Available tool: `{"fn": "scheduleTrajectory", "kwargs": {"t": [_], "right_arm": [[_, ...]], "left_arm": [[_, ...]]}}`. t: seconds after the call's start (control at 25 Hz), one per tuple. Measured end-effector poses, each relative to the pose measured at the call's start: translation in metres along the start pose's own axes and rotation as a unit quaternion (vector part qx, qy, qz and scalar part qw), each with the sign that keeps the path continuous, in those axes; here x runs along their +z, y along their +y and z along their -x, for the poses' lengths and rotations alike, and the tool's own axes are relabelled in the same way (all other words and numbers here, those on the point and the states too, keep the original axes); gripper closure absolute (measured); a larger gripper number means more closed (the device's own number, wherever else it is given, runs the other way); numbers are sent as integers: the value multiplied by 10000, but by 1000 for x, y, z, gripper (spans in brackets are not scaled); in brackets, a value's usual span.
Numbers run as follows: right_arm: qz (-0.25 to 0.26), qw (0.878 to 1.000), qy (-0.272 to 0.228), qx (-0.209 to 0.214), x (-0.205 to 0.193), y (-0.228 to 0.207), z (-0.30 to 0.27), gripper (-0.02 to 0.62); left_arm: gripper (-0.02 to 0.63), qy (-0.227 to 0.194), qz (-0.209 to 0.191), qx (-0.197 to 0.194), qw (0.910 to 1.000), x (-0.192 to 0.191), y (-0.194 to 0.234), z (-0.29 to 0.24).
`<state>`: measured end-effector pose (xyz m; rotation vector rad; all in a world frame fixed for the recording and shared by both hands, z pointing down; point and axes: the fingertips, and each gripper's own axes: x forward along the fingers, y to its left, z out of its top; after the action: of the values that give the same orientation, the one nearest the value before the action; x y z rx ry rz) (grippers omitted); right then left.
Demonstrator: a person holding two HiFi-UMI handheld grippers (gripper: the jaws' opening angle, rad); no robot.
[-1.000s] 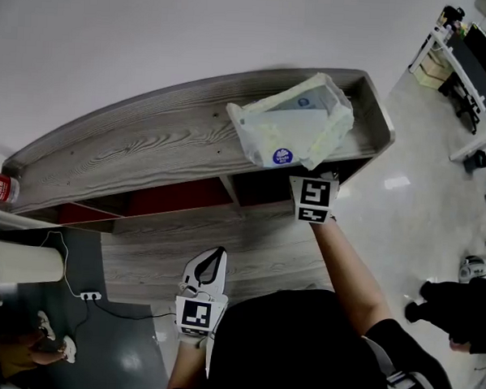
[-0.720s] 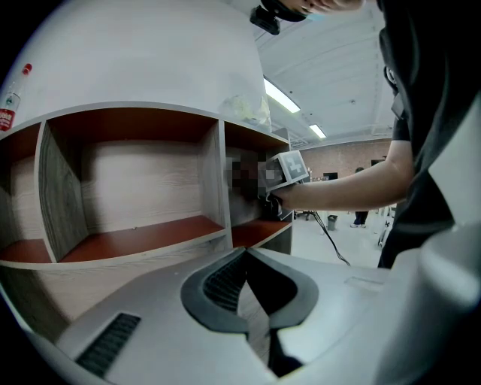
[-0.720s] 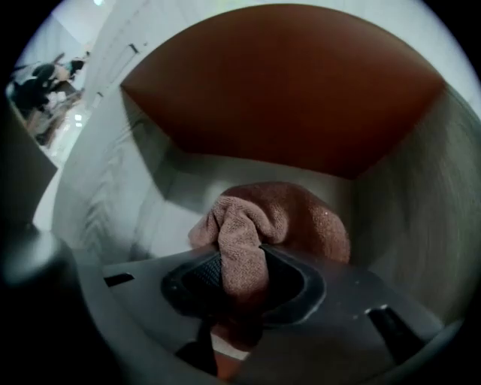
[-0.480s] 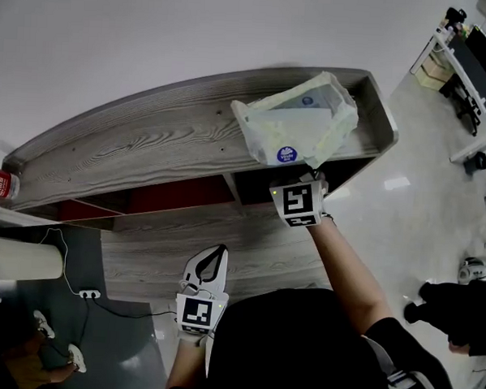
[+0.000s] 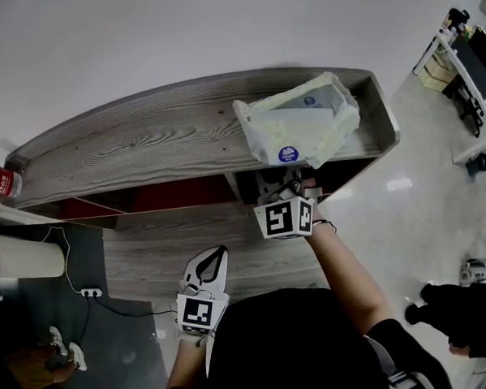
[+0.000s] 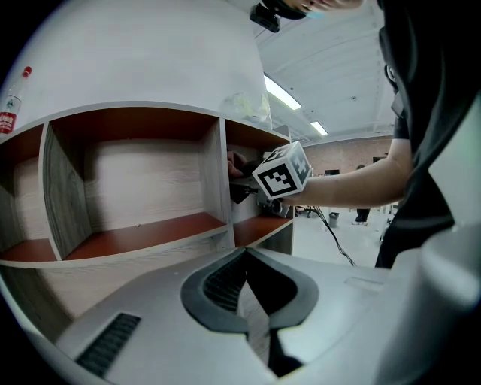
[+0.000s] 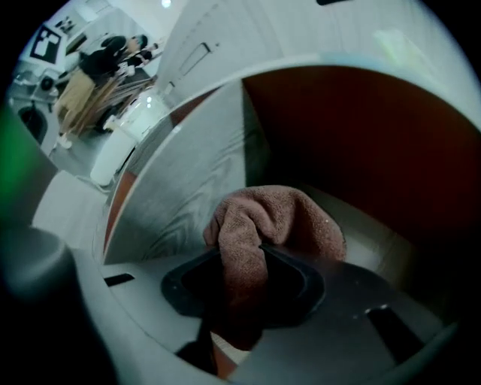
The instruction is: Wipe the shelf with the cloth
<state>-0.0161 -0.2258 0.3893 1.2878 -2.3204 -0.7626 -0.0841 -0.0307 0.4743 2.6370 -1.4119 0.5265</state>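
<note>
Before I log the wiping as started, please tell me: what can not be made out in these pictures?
- Head view: the grey wood-grain shelf unit hides the brown terry cloth in the right gripper.
- Right gripper view: the cloth's own bulk hides whether it touches the shelf floor.
- Head view: the red-labelled bottle is cut by the left edge.

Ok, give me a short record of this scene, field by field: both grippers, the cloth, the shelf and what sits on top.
shelf: grey wood-grain shelf, red-brown inner boards
left gripper: shut, empty, held low before the shelf
right gripper: shut on the brown terry cloth, inside the right-hand compartment
on top: translucent plastic bag at right end, red-labelled bottle at left end
wiping contact: cannot tell
</note>
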Motion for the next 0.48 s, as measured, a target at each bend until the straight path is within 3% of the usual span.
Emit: {"fn": "scheduleTrajectory", "kwargs": {"t": [0.28, 0.48], "right_arm": [[756, 9970, -160, 31, 25, 19, 16, 482], [892, 9958, -201, 26, 33, 27, 33, 482]], "left_arm": [[600, 14, 23, 11, 10000, -2, -3, 2], [600, 38, 21, -5, 10000, -4, -7, 3]]}}
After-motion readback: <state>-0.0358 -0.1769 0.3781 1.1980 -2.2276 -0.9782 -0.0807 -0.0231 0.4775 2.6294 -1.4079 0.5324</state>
